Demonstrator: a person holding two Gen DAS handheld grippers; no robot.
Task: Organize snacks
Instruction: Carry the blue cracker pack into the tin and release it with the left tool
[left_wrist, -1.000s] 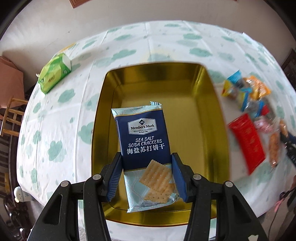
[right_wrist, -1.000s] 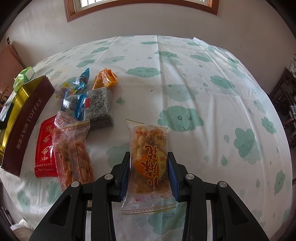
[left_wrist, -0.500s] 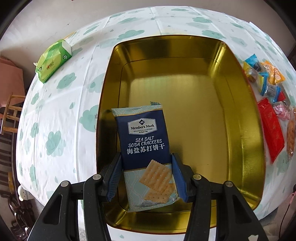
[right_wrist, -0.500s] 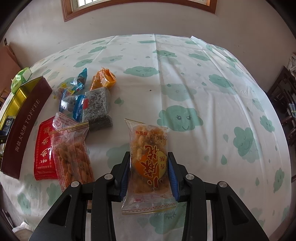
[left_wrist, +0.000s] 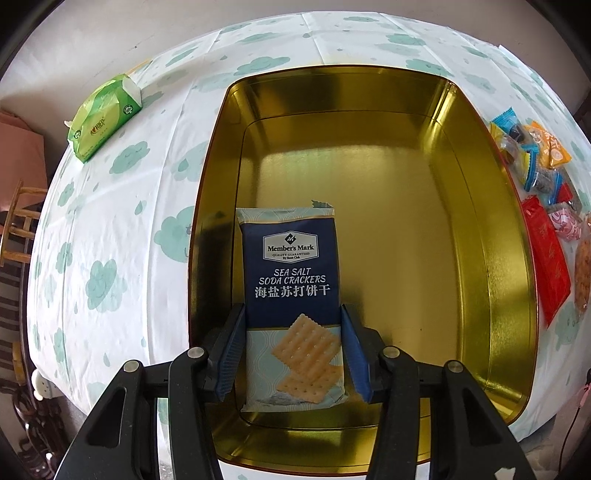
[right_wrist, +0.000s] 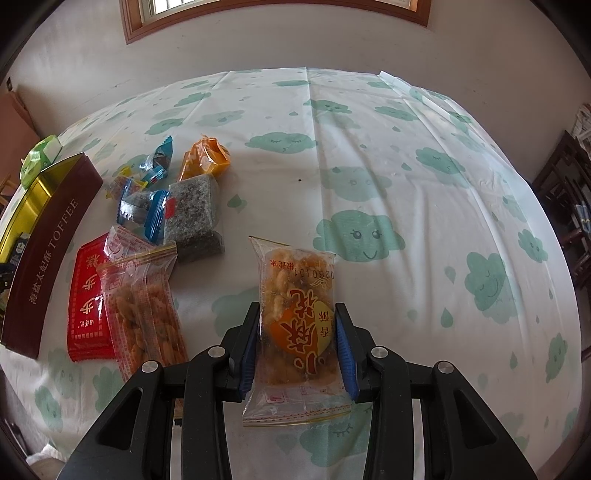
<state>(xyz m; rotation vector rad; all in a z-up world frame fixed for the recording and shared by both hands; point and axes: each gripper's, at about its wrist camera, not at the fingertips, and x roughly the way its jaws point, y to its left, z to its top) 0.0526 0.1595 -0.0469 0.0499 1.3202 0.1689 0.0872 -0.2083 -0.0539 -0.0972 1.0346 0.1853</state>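
Gold tin sat open on the cloud-print tablecloth. Left gripper hung over the tin's near end, its jaws easing in slightly, pads clamped on both long edges of the cracker pack: navy and pale blue, crackers printed, upper end poking past the fingers. Right gripper pinched a clear bag of fried snacks with an orange label, sides between the pads, above bare cloth. Loose snack packets lay beside the tin.
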